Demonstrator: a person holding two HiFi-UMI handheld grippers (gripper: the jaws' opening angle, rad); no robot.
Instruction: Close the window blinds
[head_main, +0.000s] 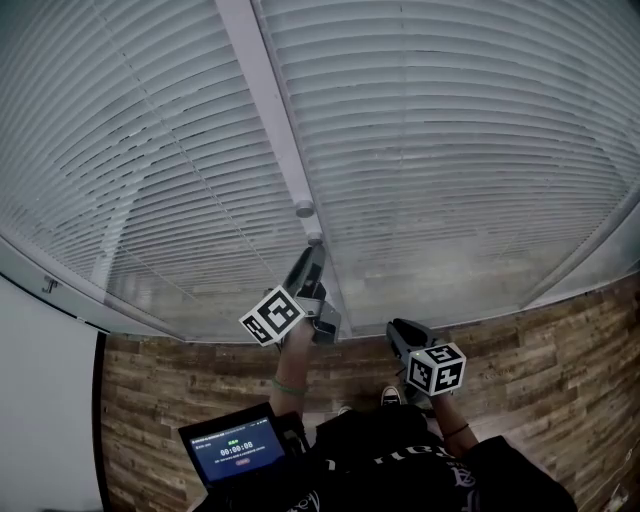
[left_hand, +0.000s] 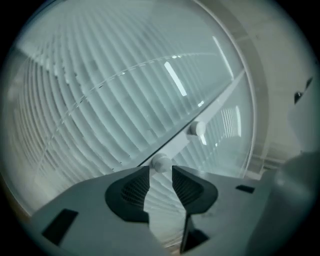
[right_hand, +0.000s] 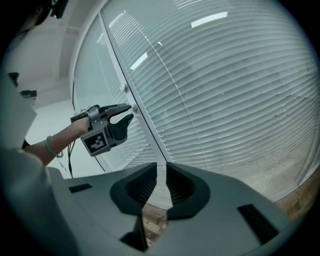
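Observation:
White slatted blinds (head_main: 450, 150) hang behind glass on both sides of a white upright bar (head_main: 262, 90). Two small round knobs sit on that bar, an upper knob (head_main: 304, 209) and a lower knob (head_main: 313, 239). My left gripper (head_main: 312, 258) is raised to the bar and stands open, with the lower knob (left_hand: 160, 163) just beyond its fingertips and the upper knob (left_hand: 196, 129) farther on. The right gripper view shows the left gripper (right_hand: 131, 112) at the lower knob (right_hand: 134, 108). My right gripper (head_main: 400, 332) hangs lower, away from the glass, and in its own view the right gripper (right_hand: 161, 167) holds nothing, its jaws a narrow gap apart.
A wood-plank floor (head_main: 560, 340) runs below the window. A white wall (head_main: 45, 400) stands at the left. A small lit screen (head_main: 238, 452) sits by the person's body. A thin dark cable (right_hand: 70, 160) hangs near the left forearm.

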